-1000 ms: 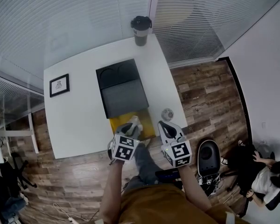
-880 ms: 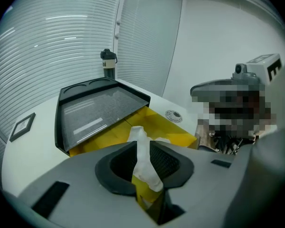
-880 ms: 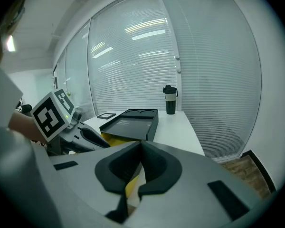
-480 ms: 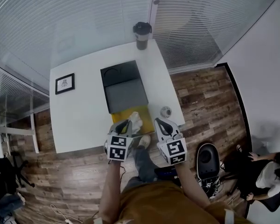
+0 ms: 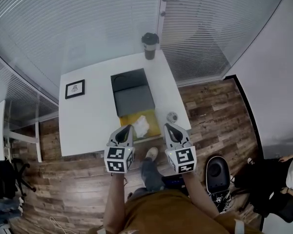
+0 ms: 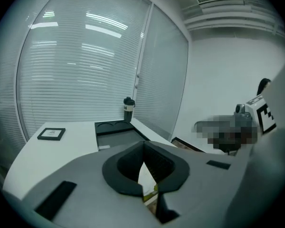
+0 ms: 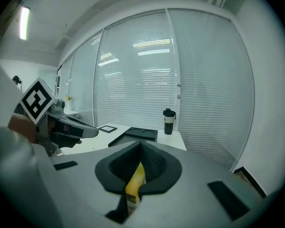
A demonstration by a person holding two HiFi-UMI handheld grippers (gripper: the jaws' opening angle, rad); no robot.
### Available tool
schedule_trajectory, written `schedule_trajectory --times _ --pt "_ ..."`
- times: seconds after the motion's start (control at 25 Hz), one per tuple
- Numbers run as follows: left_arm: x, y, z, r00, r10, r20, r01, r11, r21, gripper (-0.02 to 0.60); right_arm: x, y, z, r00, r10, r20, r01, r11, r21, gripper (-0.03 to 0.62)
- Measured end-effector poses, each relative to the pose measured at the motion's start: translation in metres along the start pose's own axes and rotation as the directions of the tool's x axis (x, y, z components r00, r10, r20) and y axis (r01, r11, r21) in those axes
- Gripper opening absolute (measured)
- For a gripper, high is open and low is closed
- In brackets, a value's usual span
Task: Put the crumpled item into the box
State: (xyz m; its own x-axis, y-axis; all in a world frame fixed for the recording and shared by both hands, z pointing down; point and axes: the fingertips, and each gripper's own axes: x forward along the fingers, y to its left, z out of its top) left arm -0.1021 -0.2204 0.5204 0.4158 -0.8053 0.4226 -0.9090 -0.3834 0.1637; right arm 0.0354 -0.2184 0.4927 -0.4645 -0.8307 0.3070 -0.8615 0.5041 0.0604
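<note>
Two grippers hang at the near end of the box (image 5: 133, 100), above the edge of the white table (image 5: 88, 126). The left gripper (image 5: 127, 128) is just left of the box's yellow near section and the right gripper (image 5: 169, 127) just right of it. Each has its jaws pressed together with nothing between them. The white crumpled item (image 5: 140, 124) lies inside that yellow section, apart from both grippers. A dark tumbler (image 5: 150, 45) stands beyond the box's far end, a framed picture (image 5: 75, 88) lies left of the box, and a small round object (image 5: 172, 116) sits just right of it.

Head view high, steeply down over table (image 5: 83, 123). Both gripper views low off its near edge, facing across; all share box (image 5: 133, 100), tumbler (image 5: 149, 45).
</note>
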Motion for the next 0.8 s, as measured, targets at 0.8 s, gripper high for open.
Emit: schedule_trajectory --times 0.8 --pt "-0.075 -0.016 0.039 0.976 0.024 0.216 -0.012 0.998 -0.054 0.023 -0.058 0.017 0.032 0.992 -0.034 0.122 0.032 0.999 0.015 0.012"
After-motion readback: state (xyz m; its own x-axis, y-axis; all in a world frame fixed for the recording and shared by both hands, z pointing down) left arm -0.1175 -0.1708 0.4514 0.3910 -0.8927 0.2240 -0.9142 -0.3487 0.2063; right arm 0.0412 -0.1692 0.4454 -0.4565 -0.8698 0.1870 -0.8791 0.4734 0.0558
